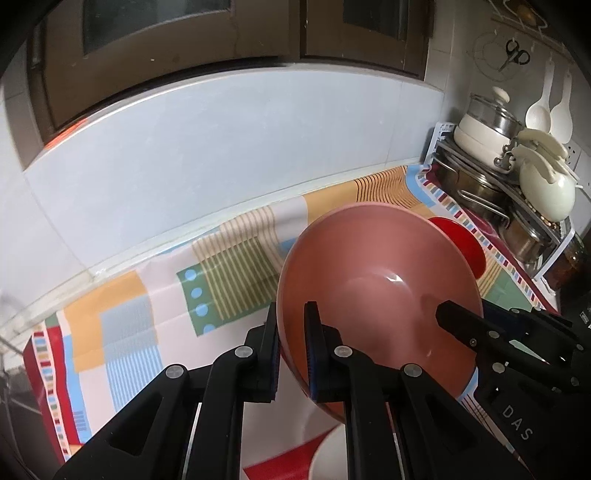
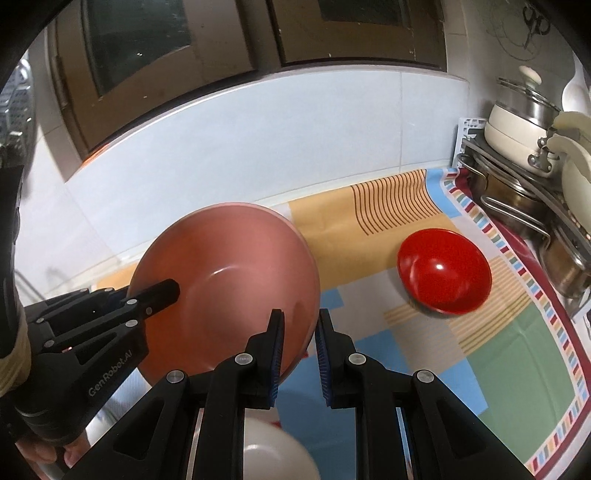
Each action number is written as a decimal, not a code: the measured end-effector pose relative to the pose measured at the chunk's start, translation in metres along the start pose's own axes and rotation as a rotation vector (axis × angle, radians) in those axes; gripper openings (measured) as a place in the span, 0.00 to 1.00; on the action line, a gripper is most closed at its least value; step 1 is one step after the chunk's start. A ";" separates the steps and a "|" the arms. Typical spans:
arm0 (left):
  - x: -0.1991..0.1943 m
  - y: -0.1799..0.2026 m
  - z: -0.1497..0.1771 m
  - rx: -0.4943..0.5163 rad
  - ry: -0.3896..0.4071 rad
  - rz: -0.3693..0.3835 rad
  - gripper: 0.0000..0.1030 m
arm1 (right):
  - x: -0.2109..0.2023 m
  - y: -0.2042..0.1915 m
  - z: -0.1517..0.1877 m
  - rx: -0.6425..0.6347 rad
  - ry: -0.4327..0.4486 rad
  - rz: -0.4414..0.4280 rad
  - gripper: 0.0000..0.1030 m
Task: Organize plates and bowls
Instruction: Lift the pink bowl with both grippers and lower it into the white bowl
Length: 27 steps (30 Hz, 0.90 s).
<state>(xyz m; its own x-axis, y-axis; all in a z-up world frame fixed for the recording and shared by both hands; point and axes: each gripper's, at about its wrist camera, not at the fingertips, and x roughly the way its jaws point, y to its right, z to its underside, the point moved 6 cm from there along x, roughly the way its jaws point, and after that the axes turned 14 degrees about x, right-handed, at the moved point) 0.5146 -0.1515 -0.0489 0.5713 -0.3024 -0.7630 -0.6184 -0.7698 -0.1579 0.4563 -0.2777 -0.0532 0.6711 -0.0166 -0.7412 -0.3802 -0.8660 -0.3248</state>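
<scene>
Pale tiled wall (image 1: 221, 147) under brown-framed windows (image 1: 155, 33); patterned cloth (image 2: 498, 350) covers the counter.

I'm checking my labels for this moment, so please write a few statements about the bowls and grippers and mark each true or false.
1. Both the left gripper and the right gripper pinch the rim of the large pink bowl. True.
2. The small glossy red bowl sits inside the pink bowl. False: it rests apart on the patterned tablecloth.
3. The pink bowl lies flat on the cloth. False: it is tilted and lifted.
4. Metal pots sit stacked on a rack at the right. True.
</scene>
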 end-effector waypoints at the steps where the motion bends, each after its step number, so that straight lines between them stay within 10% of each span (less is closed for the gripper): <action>1: -0.004 0.001 0.004 -0.005 0.002 -0.001 0.13 | -0.004 -0.003 0.004 -0.005 0.000 -0.003 0.18; 27: -0.035 0.037 0.093 -0.129 -0.068 0.058 0.14 | -0.044 0.007 0.079 -0.069 -0.084 -0.030 0.18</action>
<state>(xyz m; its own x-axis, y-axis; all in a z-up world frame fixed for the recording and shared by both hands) 0.4214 -0.1175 -0.0861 0.4959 -0.3128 -0.8101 -0.5722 -0.8194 -0.0339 0.3740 -0.2434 -0.0686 0.6244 0.0489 -0.7796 -0.3141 -0.8981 -0.3079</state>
